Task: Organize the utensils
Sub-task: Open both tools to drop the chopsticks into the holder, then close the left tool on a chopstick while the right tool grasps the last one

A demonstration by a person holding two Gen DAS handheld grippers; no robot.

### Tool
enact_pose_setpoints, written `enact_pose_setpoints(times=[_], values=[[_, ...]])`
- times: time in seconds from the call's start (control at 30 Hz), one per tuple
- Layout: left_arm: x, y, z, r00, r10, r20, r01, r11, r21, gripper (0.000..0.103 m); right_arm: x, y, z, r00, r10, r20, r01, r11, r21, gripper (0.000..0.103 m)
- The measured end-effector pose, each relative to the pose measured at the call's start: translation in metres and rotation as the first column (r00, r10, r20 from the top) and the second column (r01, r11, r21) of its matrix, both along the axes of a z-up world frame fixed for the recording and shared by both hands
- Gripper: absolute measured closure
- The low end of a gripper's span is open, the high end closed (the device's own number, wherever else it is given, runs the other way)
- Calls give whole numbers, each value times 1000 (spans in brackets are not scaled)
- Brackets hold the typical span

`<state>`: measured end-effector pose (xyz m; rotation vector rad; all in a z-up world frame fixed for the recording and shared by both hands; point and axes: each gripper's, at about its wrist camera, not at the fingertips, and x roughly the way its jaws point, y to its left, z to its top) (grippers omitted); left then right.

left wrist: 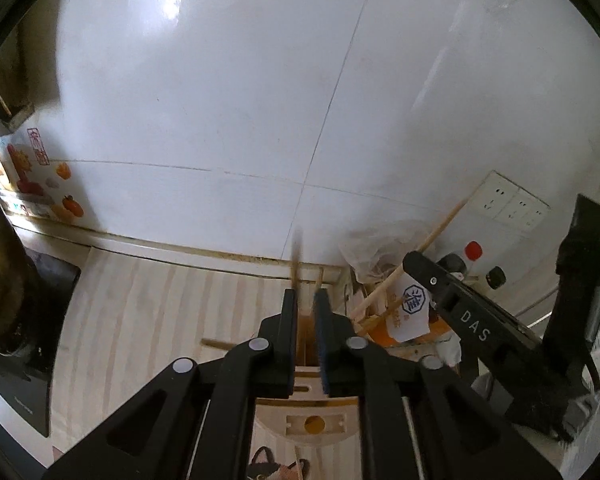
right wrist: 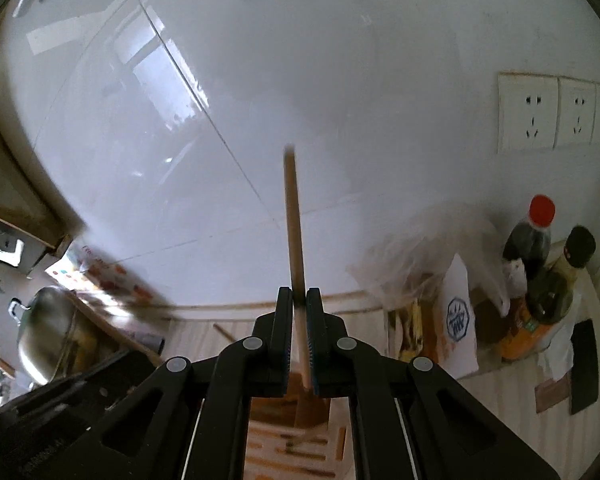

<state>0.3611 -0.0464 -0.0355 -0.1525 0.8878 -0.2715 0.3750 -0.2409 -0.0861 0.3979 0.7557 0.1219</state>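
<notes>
My right gripper [right wrist: 299, 300] is shut on a wooden chopstick [right wrist: 294, 224] that stands nearly upright, its top blurred against the white tiled wall. Below its fingers is a wooden utensil holder [right wrist: 300, 440] with slots. My left gripper [left wrist: 305, 300] is nearly closed on the upright wooden edge of a holder [left wrist: 306, 332], with a blurred thin chopstick [left wrist: 296, 256] rising just past its left finger. The right gripper [left wrist: 480, 320] shows in the left wrist view, holding its chopstick [left wrist: 432, 240] slanted. A loose chopstick [left wrist: 216, 345] lies on the counter.
A clear plastic bag [right wrist: 412, 256], an orange packet with a white label [right wrist: 458, 316], and two dark bottles [right wrist: 528, 236] stand at the right by wall sockets [right wrist: 528, 114]. A steel pot [right wrist: 48, 332] and a black stove [left wrist: 28, 360] lie left.
</notes>
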Motion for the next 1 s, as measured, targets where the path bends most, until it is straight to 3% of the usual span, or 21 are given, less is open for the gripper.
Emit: enact_pose_setpoints(times=[0.03, 0.1, 0.17, 0.23, 0.33, 0.43, 0.67, 0.83, 1.0], values=[[-2, 3, 3, 1000, 9, 4, -9, 1000, 8, 90, -2, -1, 1, 1000, 2, -1, -2, 1000, 3, 94], [-8, 8, 11, 999, 31, 28, -33, 999, 40, 79, -10, -5, 6, 1000, -1, 9, 1, 1000, 5, 82], [-14, 15, 16, 997, 56, 56, -60, 995, 74, 38, -20, -10, 13, 1000, -9, 22, 8, 1000, 13, 74], [-24, 25, 21, 992, 88, 89, -96, 991, 91, 27, -29, -14, 20, 999, -18, 29, 18, 1000, 13, 68], [-32, 34, 21, 988, 120, 92, -131, 984, 122, 22, -46, -20, 29, 999, -36, 36, 36, 999, 4, 59], [-45, 45, 12, 983, 156, 101, -171, 973, 153, 0, -66, -20, 33, 998, -53, 42, 54, 998, -23, 46], [-68, 59, -36, 977, 210, 47, -215, 953, 216, 0, -110, -23, 14, 995, -82, 52, 85, 995, -53, 15], [-82, 61, -102, 968, 247, -53, -217, 922, 320, 0, -130, -22, -30, 994, -99, -36, 95, 990, -107, 15], [-96, 64, -171, 947, 271, -172, -186, 900, 395, 0, -144, -22, -94, 974, -102, -201, 76, 988, -131, 15]])
